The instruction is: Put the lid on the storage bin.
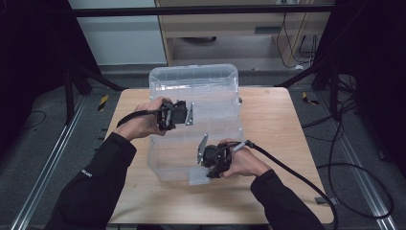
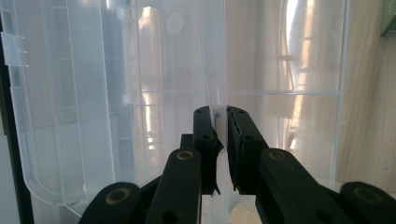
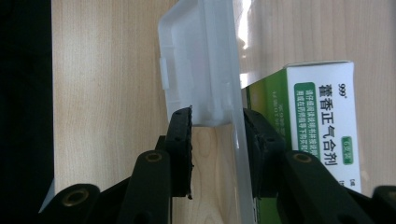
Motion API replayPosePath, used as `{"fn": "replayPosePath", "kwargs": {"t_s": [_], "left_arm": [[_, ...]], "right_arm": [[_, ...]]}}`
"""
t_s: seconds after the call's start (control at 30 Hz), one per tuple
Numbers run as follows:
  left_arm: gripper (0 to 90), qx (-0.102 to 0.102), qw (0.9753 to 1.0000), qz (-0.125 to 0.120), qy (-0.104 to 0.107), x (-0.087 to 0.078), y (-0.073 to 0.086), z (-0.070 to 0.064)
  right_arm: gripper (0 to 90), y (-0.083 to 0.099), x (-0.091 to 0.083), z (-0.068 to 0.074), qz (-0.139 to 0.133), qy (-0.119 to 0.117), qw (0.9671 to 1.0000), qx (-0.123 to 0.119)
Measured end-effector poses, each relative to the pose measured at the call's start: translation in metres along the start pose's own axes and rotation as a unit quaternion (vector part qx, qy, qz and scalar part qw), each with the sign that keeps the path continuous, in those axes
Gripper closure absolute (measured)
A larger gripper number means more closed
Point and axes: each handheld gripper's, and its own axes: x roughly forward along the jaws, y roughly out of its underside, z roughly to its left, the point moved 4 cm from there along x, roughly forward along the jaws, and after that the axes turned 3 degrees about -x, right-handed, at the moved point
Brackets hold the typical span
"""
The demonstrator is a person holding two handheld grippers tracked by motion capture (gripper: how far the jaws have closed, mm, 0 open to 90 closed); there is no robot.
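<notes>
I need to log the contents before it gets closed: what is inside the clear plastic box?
Through the wall of the clear plastic box, the right gripper view shows a green-and-white medicine carton lying inside. The right gripper covers the carton's lower end; nothing more can be made out.

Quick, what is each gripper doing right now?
Left gripper: closed on a thin wall of the clear plastic box.
Right gripper: jaws around the box's front latch, holding it.

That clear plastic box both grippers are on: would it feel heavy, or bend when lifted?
The clear plastic box looks thin-walled, so probably light and somewhat flexible. The left gripper pinches one wall edge, which may bow. Its glossy surface could slip.
</notes>
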Motion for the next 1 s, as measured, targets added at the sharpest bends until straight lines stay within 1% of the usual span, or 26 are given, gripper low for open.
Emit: {"fn": "replayPosePath", "kwargs": {"t_s": [0.07,0.13,0.2,0.3,0.37,0.47,0.6,0.63,0.7,0.73,0.8,0.9,0.93,0.97,1.0], "left_arm": [[81.9,-0.002,1.0,-0.004,-0.002,0.0,0.0,-0.002],[82.0,-0.001,1.0,-0.007,-0.006,-0.001,0.001,-0.004],[82.0,-0.002,1.0,-0.005,-0.007,-0.002,0.001,-0.006],[82.0,-0.003,0.9999,-0.013,-0.01,-0.003,0.002,-0.009],[82.0,-0.002,0.9999,-0.01,-0.011,-0.004,0.002,-0.011],[82.0,-0.003,0.9997,-0.019,-0.015,-0.005,0.002,-0.015],[82.0,-0.003,0.9997,-0.021,-0.014,-0.007,0.002,-0.019],[82.0,-0.001,0.9998,-0.015,-0.012,-0.009,0.002,-0.02],[81.9,-0.002,0.9998,-0.018,-0.013,-0.009,0.003,-0.022],[81.9,-0.003,0.9996,-0.023,-0.014,-0.009,0.003,-0.023],[81.9,0.02,0.9997,0.002,-0.014,-0.013,0.005,-0.021],[81.9,0.02,0.9997,0.002,-0.013,-0.015,0.006,-0.025],[81.9,0.008,0.9998,-0.014,-0.014,-0.013,0.005,-0.028],[81.9,0.001,0.9995,-0.03,-0.008,-0.011,0.004,-0.03],[81.8,-0.001,0.9995,-0.031,-0.007,-0.012,0.004,-0.032]], "right_arm": [[66.0,0.0,0.0,0.0,0.001,0.0,1.0,-0.001],[66.0,0.0,0.0,0.001,-0.003,-0.003,1.0,0.007],[65.9,0.0,0.0,0.001,-0.004,-0.002,1.0,0.007],[66.0,0.0,0.0,0.0,-0.005,-0.002,1.0,0.0],[65.9,0.0,0.0,0.0,-0.005,-0.001,1.0,-0.003],[65.9,0.0,0.0,0.0,-0.004,-0.002,1.0,0.001],[65.9,0.0,0.0,0.0,-0.004,-0.001,1.0,0.002],[65.9,0.0,0.0,0.0,-0.004,-0.001,1.0,0.002],[65.8,0.0,0.0,0.0,-0.005,0.0,1.0,-0.001],[65.8,0.0,0.0,0.001,-0.005,0.001,1.0,0.0],[65.7,0.001,-0.001,0.001,-0.001,0.001,1.0,0.0],[65.7,0.001,0.0,0.001,-0.005,-0.001,1.0,0.0],[65.7,0.0,0.0,0.001,-0.009,0.0,1.0,0.003],[65.6,0.001,0.0,0.001,-0.008,0.005,0.9999,0.004],[65.6,0.001,0.0,0.001,-0.01,0.005,0.9999,0.004]]}}
